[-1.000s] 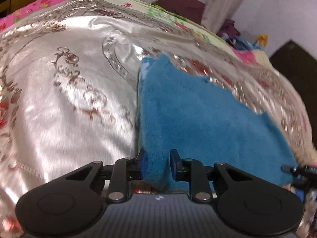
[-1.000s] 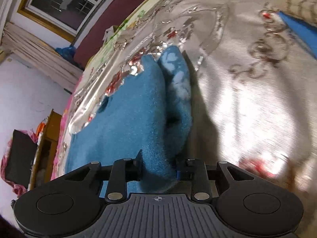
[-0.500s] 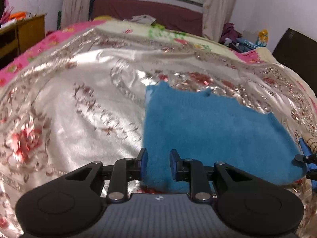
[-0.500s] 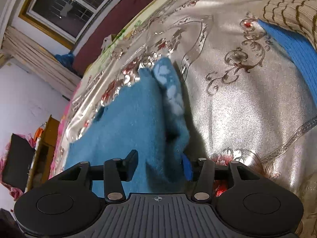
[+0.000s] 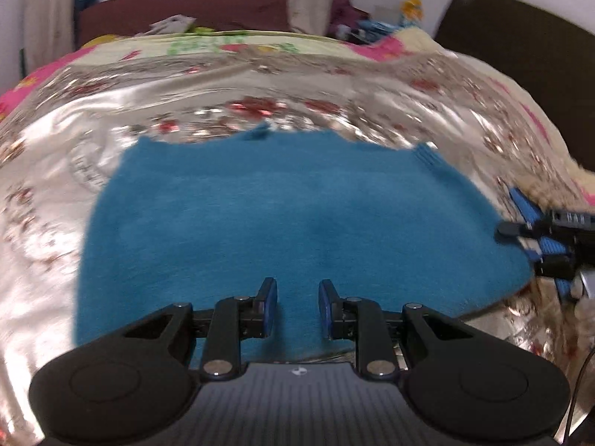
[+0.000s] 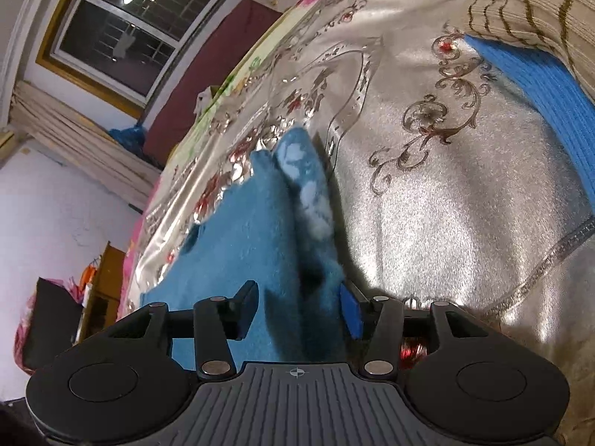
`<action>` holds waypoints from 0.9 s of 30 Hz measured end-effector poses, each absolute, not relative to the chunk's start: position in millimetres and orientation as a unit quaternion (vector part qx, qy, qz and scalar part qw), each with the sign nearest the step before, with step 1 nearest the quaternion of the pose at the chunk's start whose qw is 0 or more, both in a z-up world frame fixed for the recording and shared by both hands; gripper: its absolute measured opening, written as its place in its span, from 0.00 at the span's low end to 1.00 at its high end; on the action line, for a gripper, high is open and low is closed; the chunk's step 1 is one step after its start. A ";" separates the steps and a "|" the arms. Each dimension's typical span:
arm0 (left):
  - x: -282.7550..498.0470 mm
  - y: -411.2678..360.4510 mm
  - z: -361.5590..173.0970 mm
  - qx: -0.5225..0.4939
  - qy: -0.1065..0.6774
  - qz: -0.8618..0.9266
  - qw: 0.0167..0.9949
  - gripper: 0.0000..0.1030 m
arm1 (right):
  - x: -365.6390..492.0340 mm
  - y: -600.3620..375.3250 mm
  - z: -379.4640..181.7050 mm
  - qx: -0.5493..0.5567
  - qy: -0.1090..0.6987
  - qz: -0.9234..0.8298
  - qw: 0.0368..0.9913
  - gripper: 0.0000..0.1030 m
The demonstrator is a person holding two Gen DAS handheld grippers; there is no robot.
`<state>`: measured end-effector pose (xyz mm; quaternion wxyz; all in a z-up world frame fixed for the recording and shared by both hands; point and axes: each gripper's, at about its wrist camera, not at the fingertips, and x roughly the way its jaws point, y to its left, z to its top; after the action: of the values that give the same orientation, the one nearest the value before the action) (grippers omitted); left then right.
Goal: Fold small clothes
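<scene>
A fuzzy teal garment (image 5: 297, 215) lies spread flat on a shiny silver bedspread (image 5: 44, 204). My left gripper (image 5: 297, 303) sits at the middle of its near edge, jaws narrow, with the cloth filling the gap between the pads. In the right wrist view the garment (image 6: 238, 245) shows a folded edge with white patches on its underside. My right gripper (image 6: 299, 310) straddles that fold and its jaws are opening; the left pad stands clear of the cloth. The right gripper (image 5: 520, 238) also shows at the garment's right edge in the left wrist view.
A bright blue ribbed garment (image 6: 550, 89) and a beige striped knit (image 6: 528, 11) lie on the bedspread (image 6: 446, 204) to the right. A dark headboard (image 5: 520, 37) stands at the far right. A window (image 6: 122, 29) and a wooden cabinet (image 6: 100, 290) are beyond the bed.
The right jaws have spread apart from the fold they were pinching. My left gripper has shifted from the garment's left corner to the middle of its near edge, and its view has levelled.
</scene>
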<state>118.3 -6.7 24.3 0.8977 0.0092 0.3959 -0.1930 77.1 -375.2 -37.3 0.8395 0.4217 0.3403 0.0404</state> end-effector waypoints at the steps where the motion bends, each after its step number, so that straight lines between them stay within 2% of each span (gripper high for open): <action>1: 118.8 -14.0 22.0 0.019 0.395 -0.197 0.897 0.28 | 77.9 -375.4 -37.4 0.421 0.340 0.041 0.840 0.49; 6: 119.9 -32.6 7.2 0.048 0.404 -0.212 0.888 0.28 | 86.7 -371.2 -40.4 0.412 0.345 0.040 0.842 0.53; 19: 125.6 -29.7 -7.0 0.016 0.408 -0.222 0.885 0.28 | 114.0 -376.6 -45.6 0.394 0.363 0.040 0.844 0.53; 27: 114.6 -39.3 -1.2 0.039 0.400 -0.246 0.882 0.28 | 134.8 -378.5 -54.6 0.405 0.357 0.050 0.840 0.51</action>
<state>114.6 -39.4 -1.2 0.8822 0.0391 0.3998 -0.2457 134.8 -378.5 -54.6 0.8404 0.4046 0.3572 0.0496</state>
